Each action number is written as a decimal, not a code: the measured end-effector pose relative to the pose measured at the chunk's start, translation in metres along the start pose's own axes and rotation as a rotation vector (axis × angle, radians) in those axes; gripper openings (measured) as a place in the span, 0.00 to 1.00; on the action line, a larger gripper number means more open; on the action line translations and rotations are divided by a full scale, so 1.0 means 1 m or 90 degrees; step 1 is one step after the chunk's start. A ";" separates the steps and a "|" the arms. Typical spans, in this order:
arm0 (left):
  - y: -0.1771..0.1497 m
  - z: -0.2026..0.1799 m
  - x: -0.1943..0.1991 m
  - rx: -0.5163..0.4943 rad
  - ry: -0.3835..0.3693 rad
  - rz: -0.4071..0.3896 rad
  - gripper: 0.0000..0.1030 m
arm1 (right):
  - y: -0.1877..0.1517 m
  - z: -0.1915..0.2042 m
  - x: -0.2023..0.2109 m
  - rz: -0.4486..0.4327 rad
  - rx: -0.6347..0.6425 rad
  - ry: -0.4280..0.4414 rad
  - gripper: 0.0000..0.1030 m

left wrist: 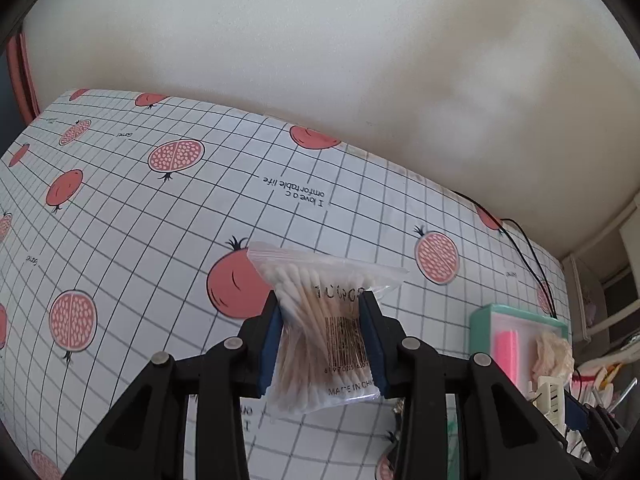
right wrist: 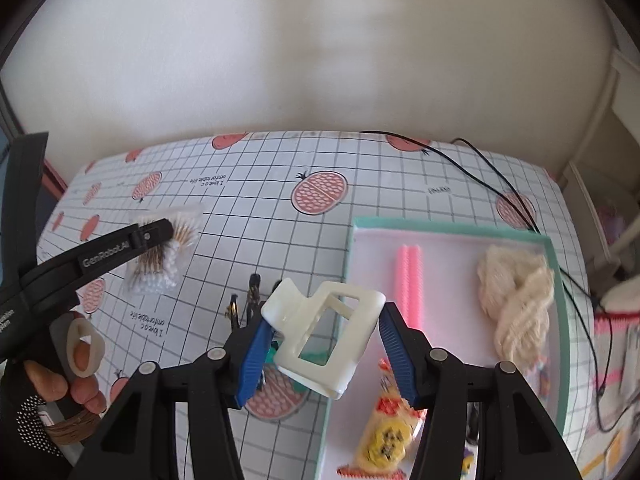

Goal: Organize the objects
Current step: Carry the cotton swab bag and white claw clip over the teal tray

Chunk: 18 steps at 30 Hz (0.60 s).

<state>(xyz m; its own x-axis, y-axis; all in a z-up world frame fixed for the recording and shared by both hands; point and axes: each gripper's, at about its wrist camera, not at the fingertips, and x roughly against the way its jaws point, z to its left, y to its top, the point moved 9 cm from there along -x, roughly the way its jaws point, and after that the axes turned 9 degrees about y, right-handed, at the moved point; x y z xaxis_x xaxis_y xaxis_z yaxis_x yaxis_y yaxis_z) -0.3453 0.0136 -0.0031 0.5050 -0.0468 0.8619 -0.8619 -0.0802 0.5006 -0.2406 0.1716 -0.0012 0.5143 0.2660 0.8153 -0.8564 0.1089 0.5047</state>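
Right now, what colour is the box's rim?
Mint green rim on the shallow cardboard box; the right wrist view shows it best.

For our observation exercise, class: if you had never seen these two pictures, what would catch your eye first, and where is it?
First, the bag of cotton swabs clamped in the left gripper above the pomegranate-print tablecloth. Next, the white hair claw clip held in the right gripper at the left edge of the mint-green tray. Inside the tray lie a pink comb and a cream scrunchie.
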 end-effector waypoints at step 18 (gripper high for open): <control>-0.054 -0.075 0.082 -0.039 -0.021 -0.006 0.38 | -0.009 -0.070 0.080 -0.072 0.001 -0.008 0.55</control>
<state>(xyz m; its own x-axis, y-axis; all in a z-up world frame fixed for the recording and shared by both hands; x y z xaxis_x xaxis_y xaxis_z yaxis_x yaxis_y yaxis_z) -0.2602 0.0884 0.0467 0.5131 -0.0798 0.8546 -0.8580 -0.0204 0.5133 -0.1953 0.2593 0.0397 0.6085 0.2403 0.7562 -0.7925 0.1361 0.5945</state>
